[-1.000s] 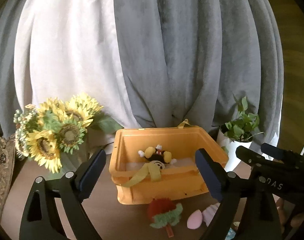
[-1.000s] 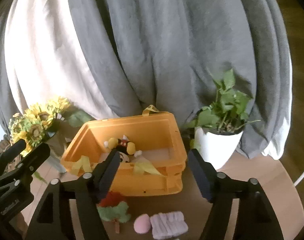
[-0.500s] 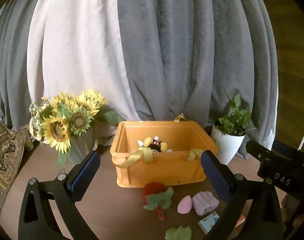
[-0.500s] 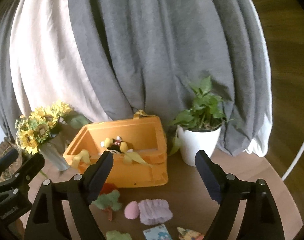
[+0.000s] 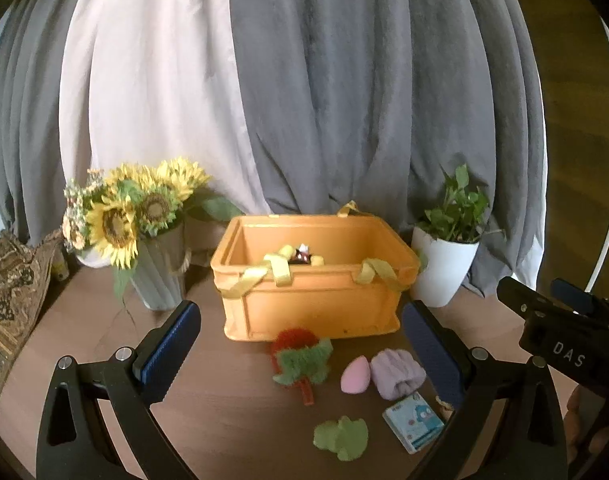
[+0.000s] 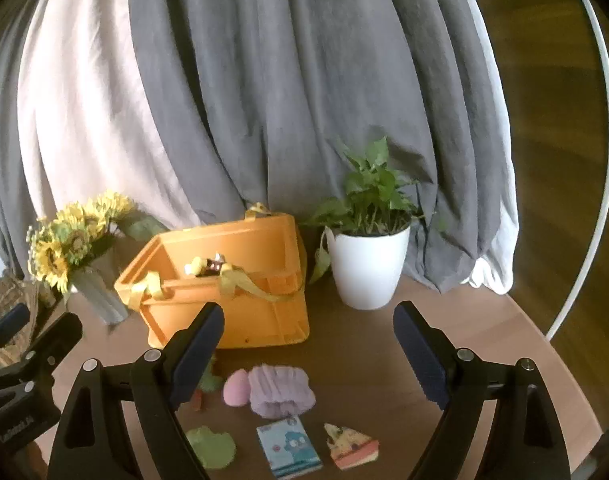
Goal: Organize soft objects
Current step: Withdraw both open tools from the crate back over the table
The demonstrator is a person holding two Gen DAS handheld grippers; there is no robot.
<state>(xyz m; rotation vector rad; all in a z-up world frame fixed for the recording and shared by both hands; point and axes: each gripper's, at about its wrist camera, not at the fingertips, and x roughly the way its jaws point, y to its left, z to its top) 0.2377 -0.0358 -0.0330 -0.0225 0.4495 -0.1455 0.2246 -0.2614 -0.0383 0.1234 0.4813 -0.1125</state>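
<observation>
An orange bin (image 5: 312, 312) with yellow ribbon handles stands mid-table, and a yellow and black plush toy (image 5: 302, 257) lies inside it. In front of the bin lie a red and green fuzzy piece (image 5: 300, 354), a pink egg-shaped sponge (image 5: 355, 374), a lilac fuzzy roll (image 5: 398, 372), a flat green piece (image 5: 341, 438) and a blue card packet (image 5: 413, 426). The right wrist view adds a yellow wedge-shaped toy (image 6: 352, 446). My left gripper (image 5: 300, 316) and right gripper (image 6: 307, 314) hover side by side before the bin. Both are open and hold nothing.
A vase of sunflowers (image 5: 144, 216) stands left of the bin and a white potted plant (image 5: 444, 268) right of it. Grey and white curtains hang behind. A patterned cloth (image 5: 8, 280) lies at the far left. The round table's edge (image 6: 576, 384) curves on the right.
Both grippers have drawn back from the bin and their jaws have widened. More of the small items in front of the bin have come into view.
</observation>
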